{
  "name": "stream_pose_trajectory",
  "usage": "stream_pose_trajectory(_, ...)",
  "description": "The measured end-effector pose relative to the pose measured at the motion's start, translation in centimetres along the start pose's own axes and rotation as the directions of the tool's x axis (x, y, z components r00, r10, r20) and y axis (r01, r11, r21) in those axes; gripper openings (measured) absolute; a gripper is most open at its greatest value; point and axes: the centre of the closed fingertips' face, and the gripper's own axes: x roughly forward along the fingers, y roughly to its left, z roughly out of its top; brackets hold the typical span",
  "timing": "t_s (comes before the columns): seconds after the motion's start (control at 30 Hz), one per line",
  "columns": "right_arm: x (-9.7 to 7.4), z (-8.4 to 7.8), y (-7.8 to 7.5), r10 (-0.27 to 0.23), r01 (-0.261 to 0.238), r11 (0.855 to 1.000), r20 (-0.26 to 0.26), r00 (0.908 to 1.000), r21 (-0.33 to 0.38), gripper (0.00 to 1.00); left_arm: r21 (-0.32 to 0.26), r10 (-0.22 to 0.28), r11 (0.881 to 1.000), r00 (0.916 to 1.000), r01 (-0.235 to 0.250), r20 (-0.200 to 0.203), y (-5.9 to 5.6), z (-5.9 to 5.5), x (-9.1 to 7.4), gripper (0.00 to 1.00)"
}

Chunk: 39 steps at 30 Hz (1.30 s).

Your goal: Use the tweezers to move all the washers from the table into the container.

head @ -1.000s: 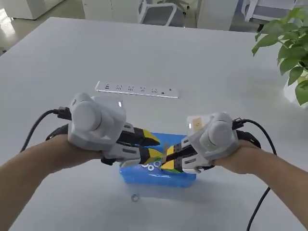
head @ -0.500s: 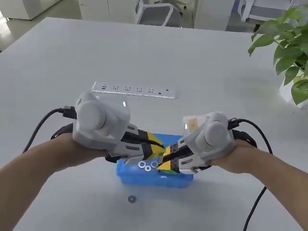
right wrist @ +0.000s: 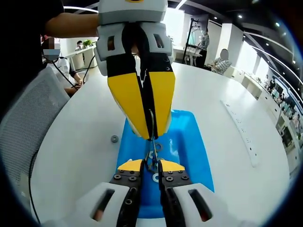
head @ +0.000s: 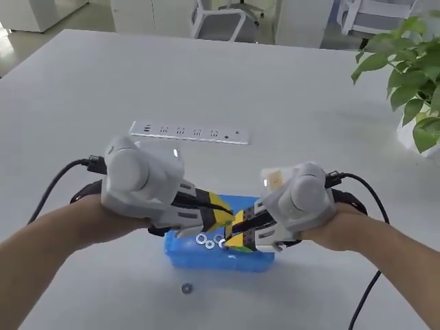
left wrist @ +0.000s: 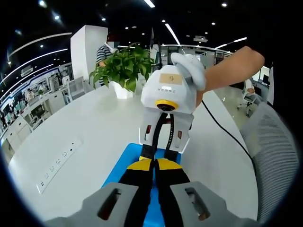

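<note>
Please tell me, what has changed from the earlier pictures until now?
Nothing was visibly taken hold of or let go; the slight shift of the picture looks like the camera's. The left gripper and the right gripper stay tip to tip over the blue container, with the tweezers in the left one's jaws. One loose washer still lies on the table; three washers lie inside.

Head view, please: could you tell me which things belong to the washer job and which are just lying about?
Job: tweezers, blue container, washers inside it, loose washer nearby.
Lying about: power strip, potted plant, chair.
</note>
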Motion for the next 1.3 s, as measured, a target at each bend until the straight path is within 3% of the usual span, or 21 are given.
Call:
stream_pose_trajectory(0.7, -2.3, 0.9, 0.4, -0.040, 0.040, 0.998, 0.002, 0.9992, 0.045, 0.24, 0.022, 0.025, 0.999, 0.9997, -0.025, 0.008, -0.3, 1.8, -2.1, 0.05)
stream_pose_trajectory(1.03, -3.9, 0.5, 1.0, -0.084, 0.085, 0.993, -0.013, 0.9963, 0.078, 0.31, 0.024, 0.047, 0.999, 0.9989, -0.047, 0.003, -0.4, 2.2, -3.7, 0.05)
stream_pose_trajectory(1.3, -5.3, -0.3, 1.7, -0.139, 0.143, 0.979, -0.033, 0.9897, 0.145, 0.41, 0.028, 0.069, 0.997, 0.9976, -0.069, 0.008, -0.4, 2.7, -5.1, 0.05)
